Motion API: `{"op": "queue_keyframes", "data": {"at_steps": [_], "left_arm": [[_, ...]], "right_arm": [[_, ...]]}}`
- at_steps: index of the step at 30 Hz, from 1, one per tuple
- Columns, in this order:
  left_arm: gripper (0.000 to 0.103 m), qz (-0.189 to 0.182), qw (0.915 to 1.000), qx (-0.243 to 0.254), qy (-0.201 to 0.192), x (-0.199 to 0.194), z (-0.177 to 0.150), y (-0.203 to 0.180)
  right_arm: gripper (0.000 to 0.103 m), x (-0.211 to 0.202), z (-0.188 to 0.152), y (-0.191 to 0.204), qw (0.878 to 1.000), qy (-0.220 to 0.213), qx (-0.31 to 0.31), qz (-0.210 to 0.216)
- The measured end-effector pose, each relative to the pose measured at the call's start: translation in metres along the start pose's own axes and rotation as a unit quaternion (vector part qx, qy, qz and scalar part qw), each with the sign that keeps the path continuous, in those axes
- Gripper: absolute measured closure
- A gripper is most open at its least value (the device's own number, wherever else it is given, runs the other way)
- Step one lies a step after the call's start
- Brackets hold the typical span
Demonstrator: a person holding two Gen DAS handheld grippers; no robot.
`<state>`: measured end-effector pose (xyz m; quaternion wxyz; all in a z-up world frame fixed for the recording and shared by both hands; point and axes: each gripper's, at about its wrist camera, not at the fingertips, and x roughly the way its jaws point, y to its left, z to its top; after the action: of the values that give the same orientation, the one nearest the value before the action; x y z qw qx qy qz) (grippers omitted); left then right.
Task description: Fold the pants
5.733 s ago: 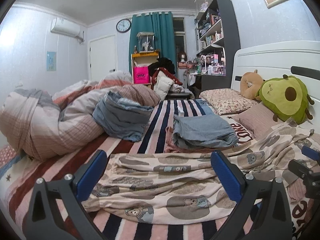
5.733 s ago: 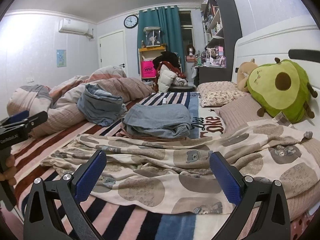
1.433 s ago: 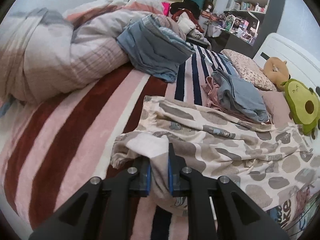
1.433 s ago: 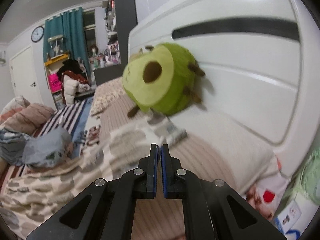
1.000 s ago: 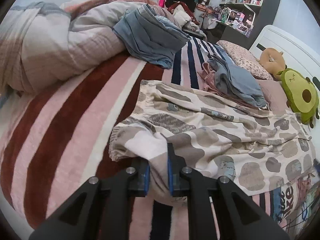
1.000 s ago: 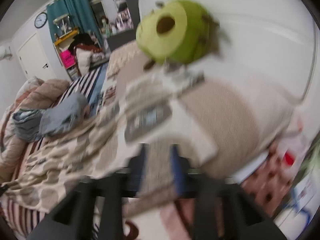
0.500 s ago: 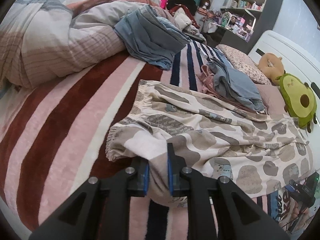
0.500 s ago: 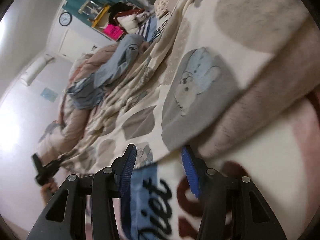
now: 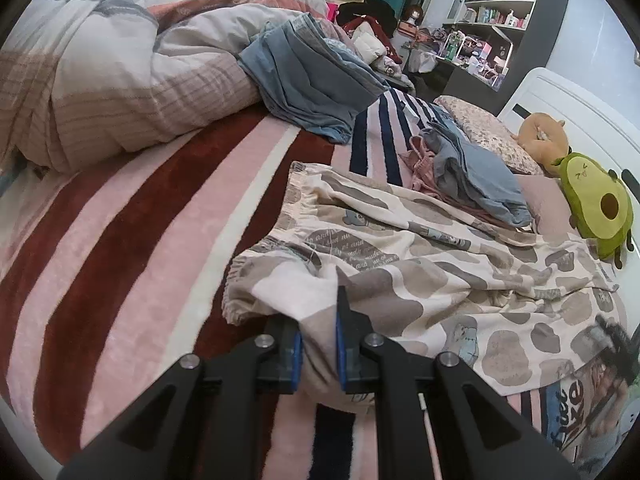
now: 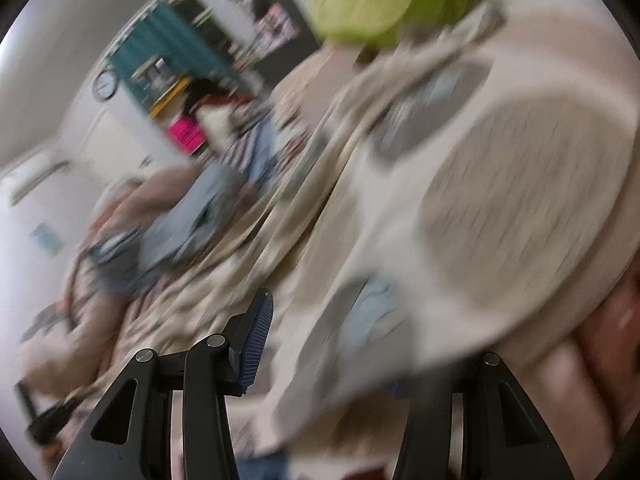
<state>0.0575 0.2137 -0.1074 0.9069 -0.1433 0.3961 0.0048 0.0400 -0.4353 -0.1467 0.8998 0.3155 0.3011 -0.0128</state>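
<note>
You had one pair of patterned pants (image 9: 420, 264) spread on the one striped blanket (image 9: 132, 240). Two piles of blue-grey clothes were there: a bundled one (image 9: 312, 88) against the rolled duvet (image 9: 120, 72), and a folded one (image 9: 476, 172) on a pink garment (image 9: 420, 164). You could count two plush toys, one green avocado (image 9: 596, 208) and one tan one (image 9: 540, 140), plus one floral pillow (image 9: 488, 132). Two grippers were yours: the left gripper (image 9: 318, 344) and the right gripper (image 10: 340, 356). One shelf unit (image 9: 516, 12) stood behind.
</note>
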Motion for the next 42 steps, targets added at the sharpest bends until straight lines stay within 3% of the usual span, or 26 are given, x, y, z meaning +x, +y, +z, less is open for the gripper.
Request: {"op": "queue_keyframes", "data": {"at_steps": [3, 4, 11, 22, 29, 36, 38, 39, 40, 42], "left_arm": [[0.093, -0.006, 1.0000, 0.002, -0.001, -0.005, -0.002, 0.000], [0.093, -0.008, 1.0000, 0.002, -0.004, -0.008, -0.002, 0.000], [0.093, -0.011, 0.9998, 0.005, -0.017, -0.032, -0.013, 0.005], [0.093, -0.013, 0.9998, 0.013, -0.012, -0.050, -0.024, 0.002], [0.094, 0.003, 0.9999, 0.004, -0.013, -0.056, -0.029, 0.014], [0.094, 0.006, 0.9998, 0.013, 0.011, -0.052, -0.039, 0.015], [0.094, 0.003, 0.9997, 0.016, 0.016, -0.047, -0.038, 0.010], [0.094, 0.002, 0.9997, 0.016, 0.019, -0.044, -0.037, 0.007], [0.093, 0.003, 0.9997, 0.016, 0.020, -0.044, -0.037, 0.006], [0.093, 0.005, 0.9997, 0.013, 0.021, -0.041, -0.035, 0.004]], "right_arm": [[0.101, 0.002, 0.017, -0.006, 0.999, -0.023, 0.020, -0.040], [0.103, 0.000, 0.022, -0.011, 0.998, -0.030, 0.031, -0.053], [0.103, -0.054, 0.033, -0.004, 0.994, -0.087, 0.027, -0.063], [0.103, -0.099, 0.042, 0.010, 0.995, -0.094, -0.004, -0.044], [0.103, -0.084, 0.023, -0.006, 0.995, -0.058, -0.008, -0.084], [0.101, -0.066, 0.007, -0.033, 0.998, -0.019, 0.022, -0.054], [0.094, -0.060, 0.012, -0.039, 0.998, -0.022, 0.032, -0.047], [0.078, -0.058, 0.015, -0.041, 0.998, -0.025, 0.032, -0.051], [0.070, -0.054, 0.019, -0.043, 0.998, -0.029, 0.033, -0.050], [0.068, -0.049, 0.026, -0.043, 0.998, -0.039, 0.031, -0.045]]}}
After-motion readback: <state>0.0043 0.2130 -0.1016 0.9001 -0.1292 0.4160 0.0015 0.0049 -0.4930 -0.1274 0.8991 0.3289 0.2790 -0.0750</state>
